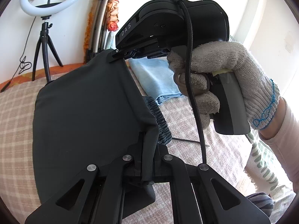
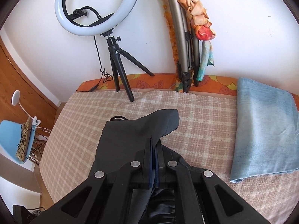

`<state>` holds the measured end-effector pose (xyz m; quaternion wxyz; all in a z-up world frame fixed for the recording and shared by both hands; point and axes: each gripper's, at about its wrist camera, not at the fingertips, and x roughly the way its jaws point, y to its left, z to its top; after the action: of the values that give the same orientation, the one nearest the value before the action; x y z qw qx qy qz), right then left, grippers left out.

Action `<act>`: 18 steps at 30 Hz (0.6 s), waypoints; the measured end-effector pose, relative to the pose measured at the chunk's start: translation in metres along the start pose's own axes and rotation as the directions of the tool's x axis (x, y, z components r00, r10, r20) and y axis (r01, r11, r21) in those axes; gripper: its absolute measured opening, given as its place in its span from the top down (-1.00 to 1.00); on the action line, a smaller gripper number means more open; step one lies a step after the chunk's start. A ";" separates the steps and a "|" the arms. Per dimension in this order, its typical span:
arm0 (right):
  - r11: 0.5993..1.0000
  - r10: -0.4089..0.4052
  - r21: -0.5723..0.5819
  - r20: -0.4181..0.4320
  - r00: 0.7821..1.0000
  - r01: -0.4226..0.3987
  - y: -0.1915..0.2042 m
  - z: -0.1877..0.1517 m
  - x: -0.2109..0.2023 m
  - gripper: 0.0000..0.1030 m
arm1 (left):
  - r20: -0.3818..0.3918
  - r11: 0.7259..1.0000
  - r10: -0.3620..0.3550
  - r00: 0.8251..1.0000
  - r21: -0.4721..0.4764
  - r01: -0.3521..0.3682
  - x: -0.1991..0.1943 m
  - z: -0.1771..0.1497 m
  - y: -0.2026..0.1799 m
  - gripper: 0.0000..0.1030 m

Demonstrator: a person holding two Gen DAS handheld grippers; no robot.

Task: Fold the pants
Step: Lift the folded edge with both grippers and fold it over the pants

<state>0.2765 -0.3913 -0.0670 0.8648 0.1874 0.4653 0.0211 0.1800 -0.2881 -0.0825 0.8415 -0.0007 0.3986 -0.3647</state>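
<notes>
- The left gripper (image 1: 147, 160) is clenched on a bunched edge of the dark pants (image 1: 89, 112), which hang lifted above the checked bed cover (image 1: 15, 112).
- The right gripper (image 2: 154, 149) is likewise clamped on the pants (image 2: 142, 127), a corner of cloth sticking up past its fingertips.
- A gloved hand (image 1: 229, 74) grips the right gripper's handle.
- A folded blue cloth (image 2: 265, 127) lies on the bed nearby.
- A ring light (image 2: 97, 7) on a tripod stands at the wall.

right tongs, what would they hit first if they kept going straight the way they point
Probably the checked bed cover just past the flap of dark pants that the right tongs hold; the ring light tripod stands farther back, though depth is unclear.
</notes>
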 end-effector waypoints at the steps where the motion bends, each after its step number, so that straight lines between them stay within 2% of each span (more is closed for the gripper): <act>1: 1.000 -0.004 0.004 0.001 1.000 0.004 -0.005 -0.001 -0.001 1.00 | -0.006 1.000 -0.005 1.000 0.004 0.005 0.004 0.000 -0.003 0.93; 11: 0.996 -0.046 0.072 -0.023 0.999 0.047 -0.057 -0.019 0.004 1.00 | -0.058 0.999 -0.052 0.997 0.007 0.052 0.041 -0.004 -0.028 0.93; 18: 0.991 -0.062 0.114 -0.058 0.996 0.068 -0.083 -0.033 0.020 1.00 | -0.090 0.999 -0.051 0.995 0.010 0.052 0.062 -0.012 -0.038 0.93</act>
<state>0.2497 -0.4541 -0.1281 0.8398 0.2215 0.4948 -0.0289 0.1741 -0.3511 -0.1214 0.8130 0.0106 0.4336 -0.3886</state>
